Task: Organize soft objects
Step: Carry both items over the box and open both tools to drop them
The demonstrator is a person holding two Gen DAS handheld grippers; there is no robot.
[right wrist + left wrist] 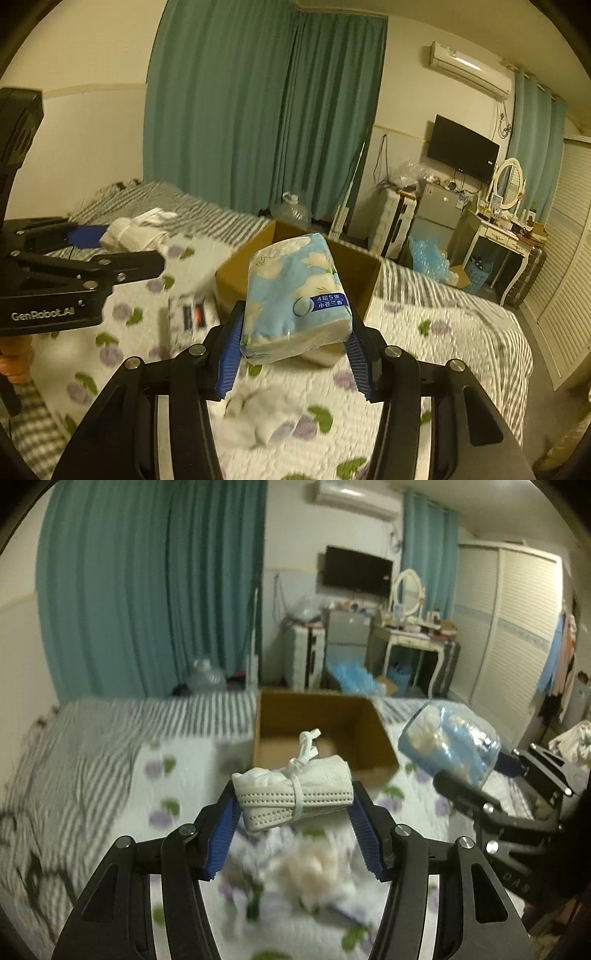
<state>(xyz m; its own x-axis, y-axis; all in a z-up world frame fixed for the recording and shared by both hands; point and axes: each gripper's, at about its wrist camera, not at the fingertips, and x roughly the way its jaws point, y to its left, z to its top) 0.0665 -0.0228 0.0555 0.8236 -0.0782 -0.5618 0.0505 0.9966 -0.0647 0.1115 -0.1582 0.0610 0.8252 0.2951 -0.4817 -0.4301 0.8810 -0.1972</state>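
Read the blue label on the tissue pack [295, 295] held in your right hand-held gripper [295, 334]: the upper line reads "4层5张", the lower line "小苍兰香", both in white characters. Read the brand "GenRobot.AI" printed in pale letters on the black body of your left hand-held gripper [110, 254], as seen from the right wrist view. Markings on the right hand-held gripper's body in the left wrist view and print on the blurred white packet [192, 314] on the bed are not legible.
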